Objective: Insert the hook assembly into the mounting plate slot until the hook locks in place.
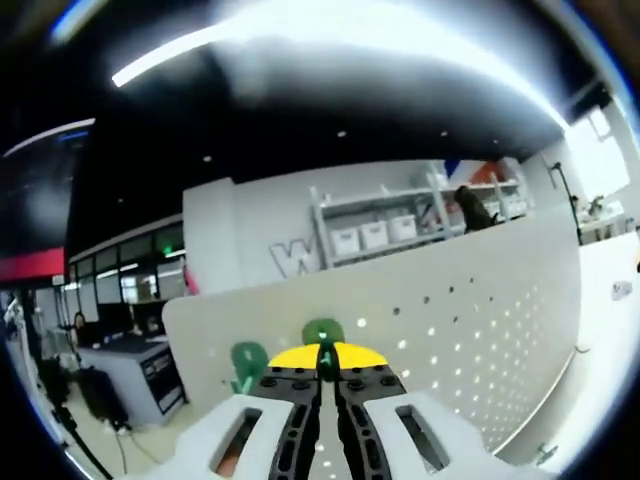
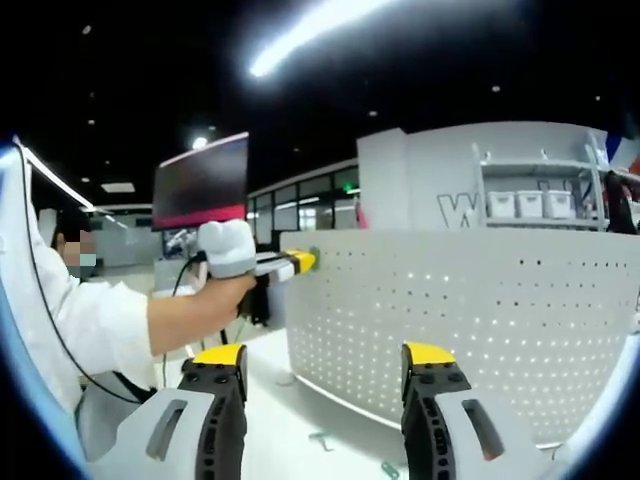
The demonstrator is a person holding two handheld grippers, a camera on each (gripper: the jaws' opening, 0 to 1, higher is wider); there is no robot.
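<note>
1. Left gripper (image 1: pixel 322 375): jaws pressed on a green hook (image 1: pixel 322 335) at the top edge of the pegboard (image 1: pixel 480 330).
2. Right gripper (image 2: pixel 325 375): jaws spread, holding nothing.
3. Insertion apparently underway; locking not evident.

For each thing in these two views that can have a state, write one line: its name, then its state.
Left gripper: jaws shut on a small green hook, at the board's top edge.
Small green hook: held, at the edge.
Right gripper: open, empty.
White perforated pegboard: upright.
Red-banded monitor: lit.
</note>
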